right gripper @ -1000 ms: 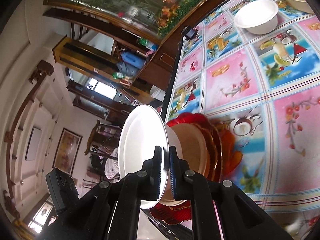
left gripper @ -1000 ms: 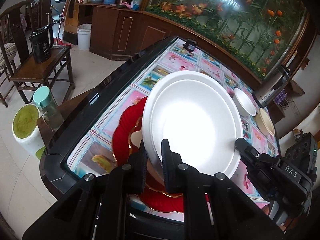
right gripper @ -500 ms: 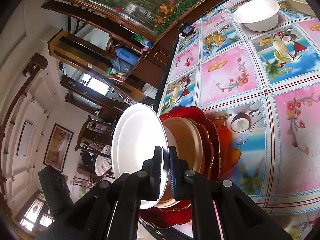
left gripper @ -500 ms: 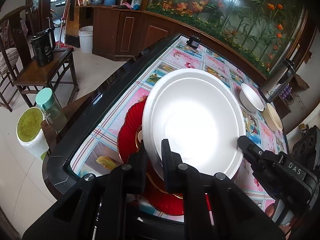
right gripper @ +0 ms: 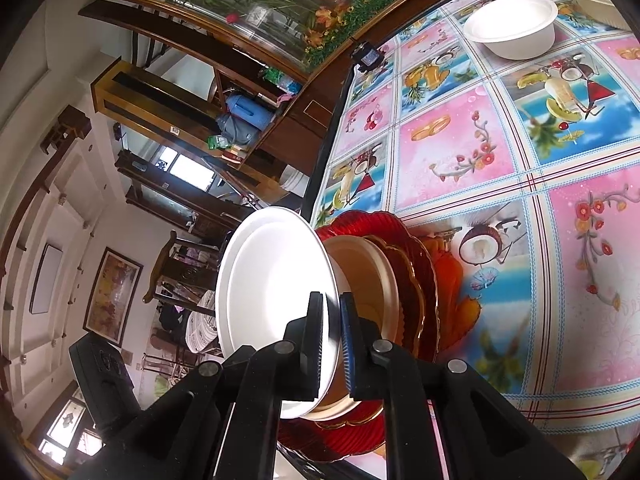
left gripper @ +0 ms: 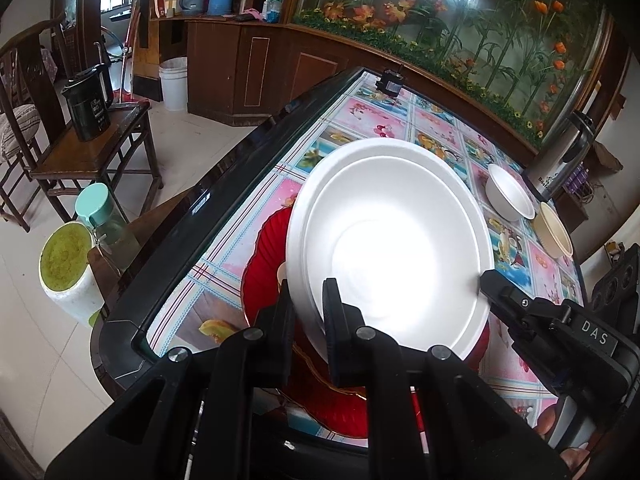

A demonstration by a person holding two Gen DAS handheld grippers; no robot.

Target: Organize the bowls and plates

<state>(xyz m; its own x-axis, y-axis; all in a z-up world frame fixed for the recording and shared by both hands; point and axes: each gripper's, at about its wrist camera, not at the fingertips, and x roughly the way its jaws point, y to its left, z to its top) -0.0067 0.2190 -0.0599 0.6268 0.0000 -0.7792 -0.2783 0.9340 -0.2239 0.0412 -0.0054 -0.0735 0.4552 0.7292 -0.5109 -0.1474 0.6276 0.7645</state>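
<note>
Both grippers hold one white plate [left gripper: 392,240] by its rim, just above a stack. My left gripper [left gripper: 308,300] is shut on the near rim. My right gripper [right gripper: 331,320] is shut on the opposite rim and shows in the left wrist view [left gripper: 484,280]. The plate also shows in the right wrist view [right gripper: 272,288]. Under it sits a beige dish [right gripper: 368,280] on an amber plate [right gripper: 404,276] and a red scalloped plate [left gripper: 264,256]. A white bowl [right gripper: 512,28] and a beige bowl [left gripper: 554,236] stand farther along the table.
The table [right gripper: 500,152] has a patterned pink and blue cloth and a dark raised edge [left gripper: 224,200]. A steel thermos [left gripper: 560,156] stands by the bowls. A small black device [left gripper: 390,84] sits at the far edge. A side table with a black kettle [left gripper: 88,108] stands left.
The white plate, held by both grippers, has shifted slightly over the stack, and the views have drawn back a little. Both grips are unchanged.
</note>
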